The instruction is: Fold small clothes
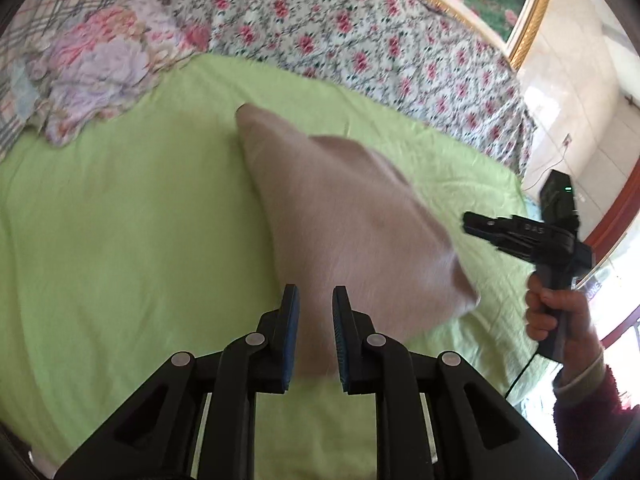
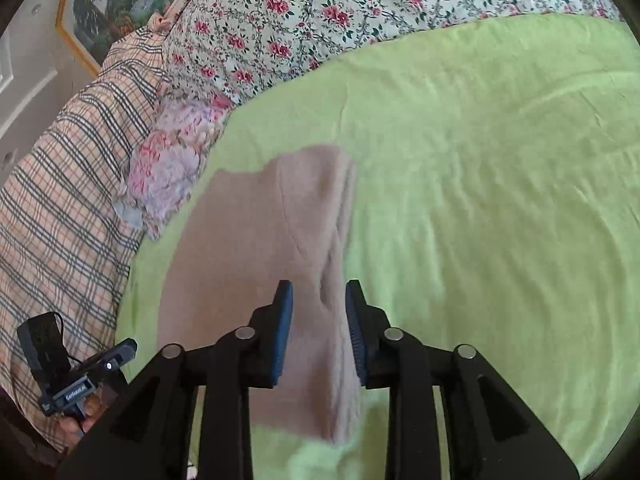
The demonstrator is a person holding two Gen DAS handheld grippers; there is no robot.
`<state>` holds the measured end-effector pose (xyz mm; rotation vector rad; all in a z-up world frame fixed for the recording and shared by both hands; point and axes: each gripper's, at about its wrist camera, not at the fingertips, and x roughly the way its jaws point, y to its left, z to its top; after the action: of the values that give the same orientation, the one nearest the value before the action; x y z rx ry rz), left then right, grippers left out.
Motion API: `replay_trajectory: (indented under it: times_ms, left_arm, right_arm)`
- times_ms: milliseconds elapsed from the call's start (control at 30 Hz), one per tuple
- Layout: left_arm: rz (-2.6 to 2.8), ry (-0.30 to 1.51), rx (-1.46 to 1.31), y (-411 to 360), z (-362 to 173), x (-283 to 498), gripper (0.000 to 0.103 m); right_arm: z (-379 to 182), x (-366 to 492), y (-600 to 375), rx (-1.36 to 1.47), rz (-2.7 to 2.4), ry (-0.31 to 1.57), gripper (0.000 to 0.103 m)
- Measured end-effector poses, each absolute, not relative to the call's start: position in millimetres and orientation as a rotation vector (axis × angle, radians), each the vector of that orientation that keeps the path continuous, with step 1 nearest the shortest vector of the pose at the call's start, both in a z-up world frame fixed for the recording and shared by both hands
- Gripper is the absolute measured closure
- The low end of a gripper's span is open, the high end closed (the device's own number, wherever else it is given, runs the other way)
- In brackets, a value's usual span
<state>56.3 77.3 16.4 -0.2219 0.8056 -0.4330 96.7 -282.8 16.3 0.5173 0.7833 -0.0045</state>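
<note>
Pink garment (image 1: 344, 216) lies folded on the bed, both grippers free of it.

We see the left gripper (image 1: 316, 300) with jaws slightly apart over the garment's near edge, pads not pressing on the cloth. Our right gripper (image 2: 319, 294) has jaws wider apart, straddling the garment's thick folded edge in its own view without clamping it; in the left view it sits off the garment's right side, held by a hand (image 1: 556, 316) in a dark red sleeve (image 1: 592, 408). The garment rests on the green sheet (image 2: 480, 160), well in from the floral quilt (image 2: 320, 12). A plaid blanket (image 2: 60, 200) and a crumpled floral cloth (image 2: 172, 172) lie to its left.
</note>
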Motion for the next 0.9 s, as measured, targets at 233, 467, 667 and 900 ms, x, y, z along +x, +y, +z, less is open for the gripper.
replay_trajectory:
  times_ms: [233, 467, 667, 900]
  left_arm:
    - [-0.504, 0.825, -0.224, 50.7, 13.7, 114.3, 0.086]
    - [-0.502, 0.911, -0.178, 33.4, -21.1, 141.4, 0.089]
    - [-0.488, 0.893, -0.190, 32.6, -20.1, 137.4, 0.089]
    - [-0.467, 0.857, -0.194, 35.1, -5.6, 102.8, 0.089]
  right_arm:
    - [-18.9, 166.0, -291.2, 0.591, 0.022, 0.902, 0.076]
    - [-24.2, 172.9, -287.6, 0.384, -0.061, 0.915, 0.095]
    - [-20.0, 173.1, -294.4, 0.370, -0.093, 0.895, 0.095]
    - [14.0, 131.5, -290.4, 0.441, -0.035, 0.790, 0.094]
